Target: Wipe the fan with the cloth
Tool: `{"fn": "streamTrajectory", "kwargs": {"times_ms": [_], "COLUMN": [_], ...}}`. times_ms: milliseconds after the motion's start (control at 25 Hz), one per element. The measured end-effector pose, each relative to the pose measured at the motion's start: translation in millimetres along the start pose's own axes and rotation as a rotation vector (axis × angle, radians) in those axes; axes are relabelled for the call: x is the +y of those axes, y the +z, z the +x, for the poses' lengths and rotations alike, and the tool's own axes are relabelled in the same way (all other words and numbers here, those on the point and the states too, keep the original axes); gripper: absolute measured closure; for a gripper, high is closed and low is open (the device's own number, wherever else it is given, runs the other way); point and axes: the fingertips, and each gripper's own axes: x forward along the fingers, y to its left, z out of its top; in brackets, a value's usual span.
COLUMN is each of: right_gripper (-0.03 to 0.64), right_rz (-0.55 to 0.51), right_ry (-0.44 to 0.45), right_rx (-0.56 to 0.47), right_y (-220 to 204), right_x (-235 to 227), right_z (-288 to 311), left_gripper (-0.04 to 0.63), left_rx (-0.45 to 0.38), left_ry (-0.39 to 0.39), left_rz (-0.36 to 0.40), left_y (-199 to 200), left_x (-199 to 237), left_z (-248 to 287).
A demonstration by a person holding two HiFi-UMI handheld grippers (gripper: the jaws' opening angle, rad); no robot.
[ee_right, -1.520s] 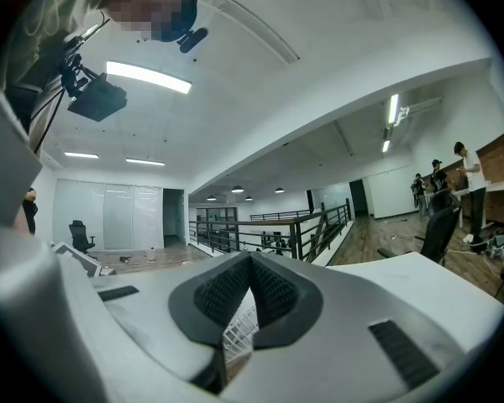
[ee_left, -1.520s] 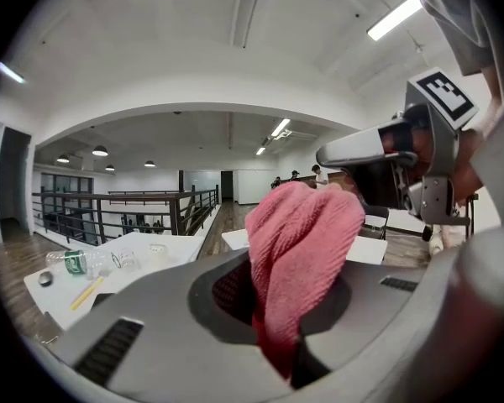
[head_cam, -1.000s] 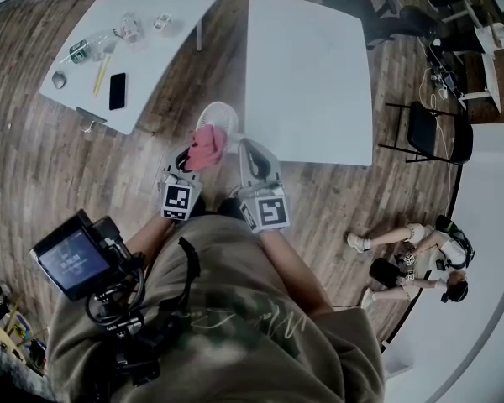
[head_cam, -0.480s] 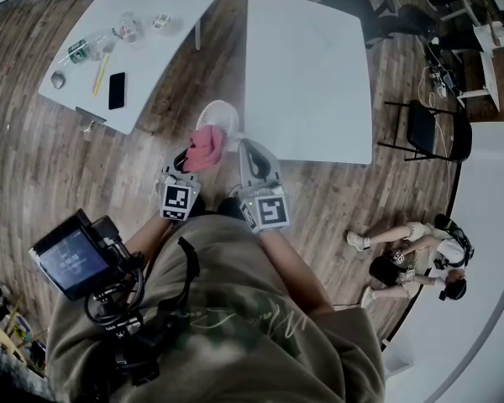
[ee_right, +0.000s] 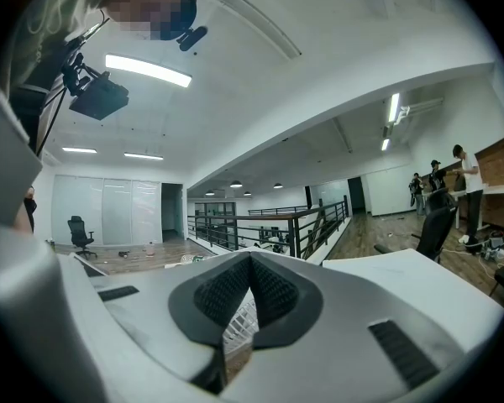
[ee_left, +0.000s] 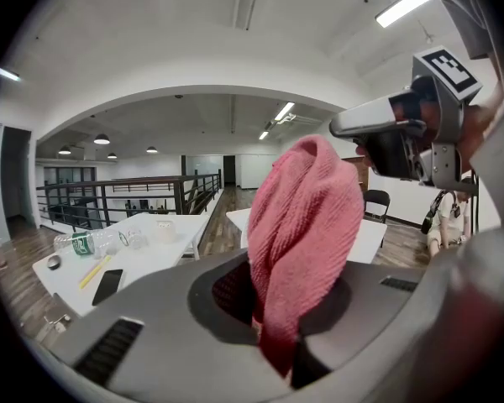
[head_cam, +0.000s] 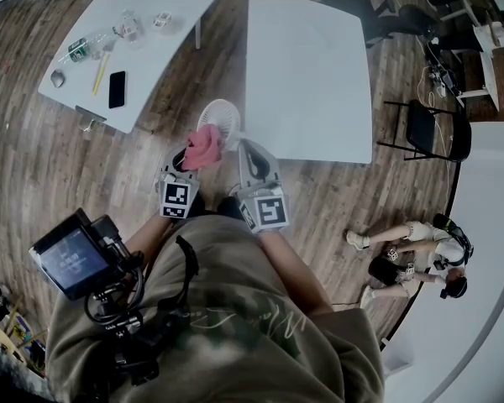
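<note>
A small white round fan (head_cam: 220,116) hangs above the wooden floor between two tables. My right gripper (head_cam: 242,147) is shut on its edge, and its white grille (ee_right: 238,326) shows between the closed jaws (ee_right: 245,302). My left gripper (head_cam: 191,154) is shut on a pink cloth (head_cam: 203,146), which lies against the fan's near side. In the left gripper view the cloth (ee_left: 307,225) stands up bunched out of the jaws (ee_left: 277,313), and the right gripper (ee_left: 403,137) shows at the upper right. The fan itself is hidden behind the cloth there.
A white table (head_cam: 164,11) at the upper left carries a phone (head_cam: 118,91), a pencil, a bottle and small items. A bare white table (head_cam: 311,74) stands right of the fan. Black chairs (head_cam: 433,133) are at the right, and a person sits on the floor (head_cam: 407,254).
The cloth has slipped slightly lower across the fan, so more of the white grille shows above it. The right gripper has stayed in place.
</note>
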Motion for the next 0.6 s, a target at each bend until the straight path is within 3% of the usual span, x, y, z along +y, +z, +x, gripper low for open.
{"fn": "streamTrajectory", "kwargs": {"times_ms": [320, 600], "right_gripper": [0.604, 0.604], "right_rz": [0.011, 0.011], "right_ry": [-0.020, -0.008], "right_rx": [0.000, -0.002], "right_y": [-0.2, -3.1], "right_x": [-3.9, 0.3], "right_z": [-5.4, -2.3], "left_gripper": [0.535, 0.535], "left_rx": [0.070, 0.083], "left_ry": [0.017, 0.094], "left_rz": [-0.049, -0.091], "left_y": [-30.5, -40.5], "left_x": [9.1, 42.5], "left_z": [-6.2, -16.4]}}
